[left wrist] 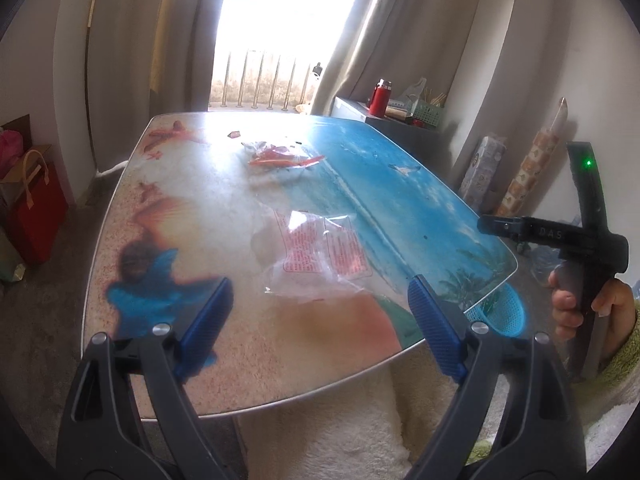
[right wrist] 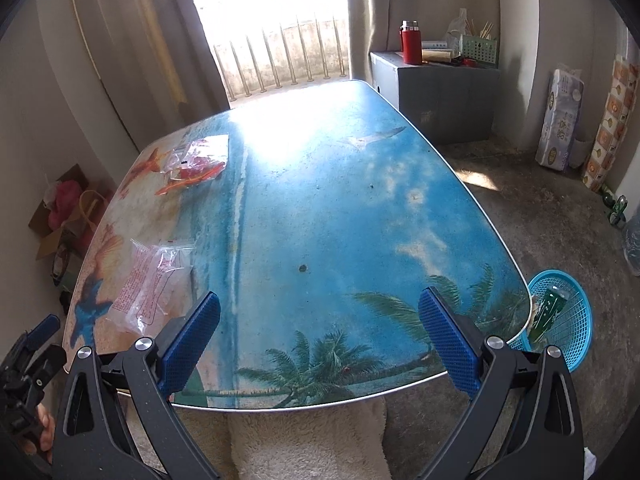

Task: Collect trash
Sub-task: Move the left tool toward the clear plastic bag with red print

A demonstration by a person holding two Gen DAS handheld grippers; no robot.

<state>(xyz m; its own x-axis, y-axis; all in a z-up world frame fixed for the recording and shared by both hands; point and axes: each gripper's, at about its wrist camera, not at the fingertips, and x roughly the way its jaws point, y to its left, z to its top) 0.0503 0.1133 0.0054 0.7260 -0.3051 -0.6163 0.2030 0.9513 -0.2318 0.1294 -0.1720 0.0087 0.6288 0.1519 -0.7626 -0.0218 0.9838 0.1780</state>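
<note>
Table (right wrist: 320,208) right half bare — open passage there. Left half obstructed: clear printed bag (right wrist: 150,280) near front, red-orange wrapper (right wrist: 196,164) farther back. Blue basket (right wrist: 560,312) on floor just beside right corner — possibly partly under rim.

The left tool (left wrist: 320,312) is held low at the near edge of the table (left wrist: 248,376), its blue pads (left wrist: 208,320) spread wide with nothing between them. The right tool (right wrist: 320,332) hangs beside it at the same height, equally wide and empty. The right hand (left wrist: 576,304) wraps its black handle.
</note>
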